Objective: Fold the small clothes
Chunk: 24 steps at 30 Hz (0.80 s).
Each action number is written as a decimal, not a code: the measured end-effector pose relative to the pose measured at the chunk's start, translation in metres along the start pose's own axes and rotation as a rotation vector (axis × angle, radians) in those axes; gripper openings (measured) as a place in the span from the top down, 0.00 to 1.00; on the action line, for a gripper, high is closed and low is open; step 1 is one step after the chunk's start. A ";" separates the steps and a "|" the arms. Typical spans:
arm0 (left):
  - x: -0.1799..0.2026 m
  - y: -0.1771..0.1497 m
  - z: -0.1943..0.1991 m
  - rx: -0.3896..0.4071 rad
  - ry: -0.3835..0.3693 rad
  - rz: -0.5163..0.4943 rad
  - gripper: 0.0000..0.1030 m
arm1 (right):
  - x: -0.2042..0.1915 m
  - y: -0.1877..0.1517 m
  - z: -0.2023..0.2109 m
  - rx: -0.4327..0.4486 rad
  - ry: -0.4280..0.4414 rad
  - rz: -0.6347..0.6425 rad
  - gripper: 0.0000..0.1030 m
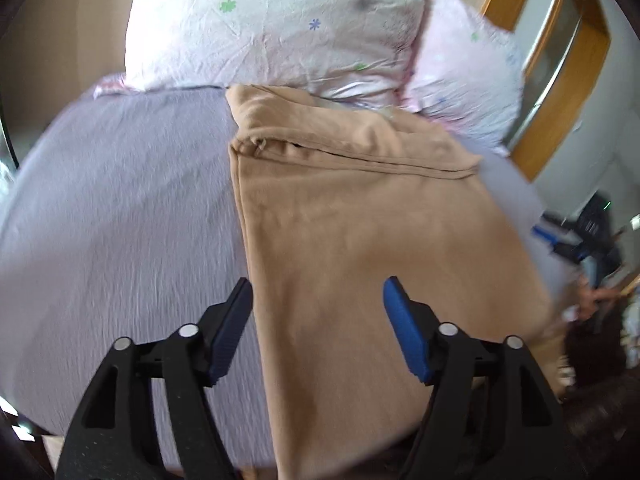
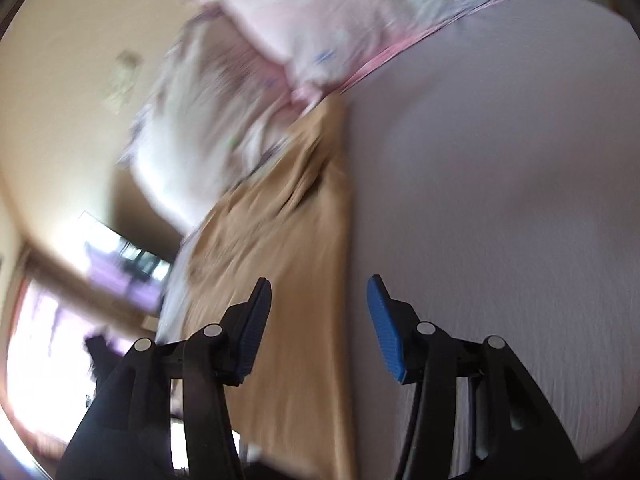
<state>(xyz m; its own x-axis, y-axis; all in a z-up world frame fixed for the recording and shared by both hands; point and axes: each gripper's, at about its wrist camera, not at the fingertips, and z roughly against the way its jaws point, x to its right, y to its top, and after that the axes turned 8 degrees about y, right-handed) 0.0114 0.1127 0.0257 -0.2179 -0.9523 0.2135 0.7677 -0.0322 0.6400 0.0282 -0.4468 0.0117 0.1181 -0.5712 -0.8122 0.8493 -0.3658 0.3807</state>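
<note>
A tan garment (image 1: pixel 360 240) lies flat on the lilac bed sheet (image 1: pixel 120 220), folded lengthwise with a straight left edge and a hemmed band across its far end. My left gripper (image 1: pixel 318 292) is open and empty, hovering over the garment's near left part. In the right wrist view the same tan garment (image 2: pixel 288 248) runs up the middle, blurred by motion. My right gripper (image 2: pixel 320 292) is open and empty above the garment's straight edge, where it meets the sheet (image 2: pixel 500 200).
Two pink floral pillows (image 1: pixel 280 28) lie at the head of the bed, touching the garment's far end. A wooden-framed door (image 1: pixel 560 92) stands at the right. Clutter (image 1: pixel 592 240) lies beyond the bed's right side. A bright window (image 2: pixel 60 320) shows at the left.
</note>
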 end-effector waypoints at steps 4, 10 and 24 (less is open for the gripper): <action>-0.022 -0.046 0.037 -0.016 -0.193 0.044 0.19 | -0.007 -0.049 0.026 -0.178 0.073 0.087 0.43; -0.026 -0.097 0.030 -0.128 -0.176 0.049 0.15 | 0.021 -0.087 0.016 -0.313 0.089 0.020 0.35; -0.020 -0.087 -0.010 -0.149 -0.434 0.223 0.94 | -0.019 -0.073 0.012 -0.207 0.403 0.159 0.93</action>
<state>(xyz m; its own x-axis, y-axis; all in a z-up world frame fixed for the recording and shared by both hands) -0.0450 0.1311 -0.0414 -0.2447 -0.7282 0.6402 0.8949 0.0845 0.4382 -0.0422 -0.4176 0.0046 0.4098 -0.2632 -0.8734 0.8845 -0.1193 0.4509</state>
